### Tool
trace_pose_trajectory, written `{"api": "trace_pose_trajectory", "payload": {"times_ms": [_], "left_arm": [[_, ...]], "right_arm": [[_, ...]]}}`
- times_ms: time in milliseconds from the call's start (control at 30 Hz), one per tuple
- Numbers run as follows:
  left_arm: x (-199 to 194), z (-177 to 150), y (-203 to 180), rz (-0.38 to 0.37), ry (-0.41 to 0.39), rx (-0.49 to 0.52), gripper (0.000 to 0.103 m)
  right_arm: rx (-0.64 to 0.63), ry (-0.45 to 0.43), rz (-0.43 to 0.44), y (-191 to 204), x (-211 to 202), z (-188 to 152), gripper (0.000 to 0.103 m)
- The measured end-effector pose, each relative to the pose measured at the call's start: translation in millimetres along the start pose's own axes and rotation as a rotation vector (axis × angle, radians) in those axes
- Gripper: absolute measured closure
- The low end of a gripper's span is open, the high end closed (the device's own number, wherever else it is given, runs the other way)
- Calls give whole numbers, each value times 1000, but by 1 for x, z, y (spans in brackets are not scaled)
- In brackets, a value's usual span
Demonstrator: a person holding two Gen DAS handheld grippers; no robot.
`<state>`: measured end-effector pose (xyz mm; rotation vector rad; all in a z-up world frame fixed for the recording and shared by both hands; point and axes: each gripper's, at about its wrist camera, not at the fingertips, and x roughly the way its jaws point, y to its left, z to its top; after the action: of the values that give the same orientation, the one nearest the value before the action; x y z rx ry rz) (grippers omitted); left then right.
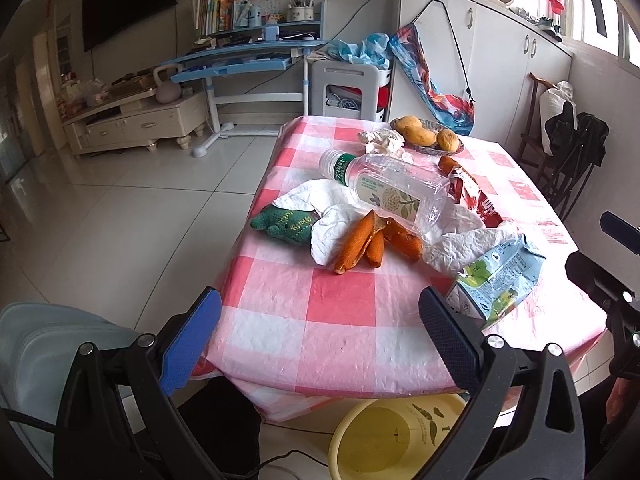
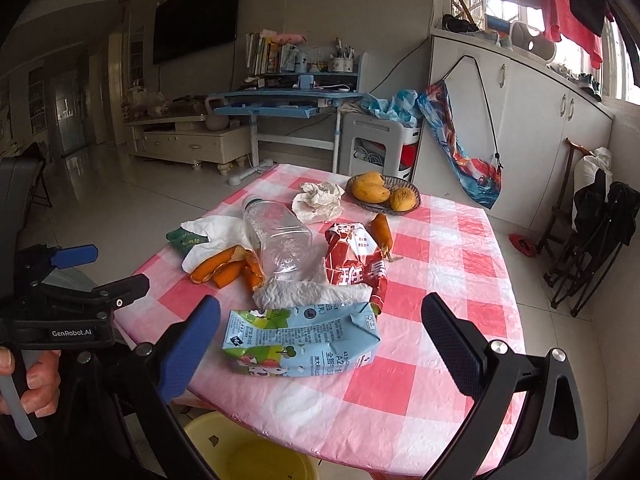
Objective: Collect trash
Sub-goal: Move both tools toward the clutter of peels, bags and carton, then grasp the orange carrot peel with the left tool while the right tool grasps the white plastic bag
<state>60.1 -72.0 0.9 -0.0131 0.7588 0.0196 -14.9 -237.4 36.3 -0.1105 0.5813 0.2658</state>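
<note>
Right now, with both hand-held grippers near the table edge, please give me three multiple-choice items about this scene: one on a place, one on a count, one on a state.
1. Where does the yellow bin stand?
A. on the table
B. on the floor below the table's near edge
C. beside the desk

2. How many mangoes lie in the basket?
A. one
B. three
C. five

3. How is the bottle?
A. upright and full
B. lying on its side, empty
C. crushed flat

Answers:
1. B, since the bin shows under the cloth edge in both views.
2. B, since the left wrist view shows three yellow fruits in the basket.
3. B, since the clear bottle rests on its side over the tissues, with nothing seen inside.

The left hand-held gripper and the right hand-held gripper are both open and hold nothing.
</note>
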Motion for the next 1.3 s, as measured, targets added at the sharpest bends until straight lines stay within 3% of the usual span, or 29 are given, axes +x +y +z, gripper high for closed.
{"api": "trace_pose_trajectory", "payload": {"times_ms": [367, 700, 967, 1100, 1300], "left_arm": [[5, -1, -2, 3, 18, -10, 7], [3, 1, 1, -10, -12, -14, 7], [6, 2, 0, -41, 20, -7, 7], [2, 6, 0, -58, -6, 5, 14], [13, 24, 0, -100, 8, 8, 14]], "right_arm": [[-34, 0, -16, 7, -3, 1, 6], [-33, 13, -22, 8, -2, 1, 6], [24, 52, 27, -7, 7, 4, 6], [36, 99, 64, -20, 21, 13, 6], [-69, 209, 129, -17, 67, 26, 9]]}}
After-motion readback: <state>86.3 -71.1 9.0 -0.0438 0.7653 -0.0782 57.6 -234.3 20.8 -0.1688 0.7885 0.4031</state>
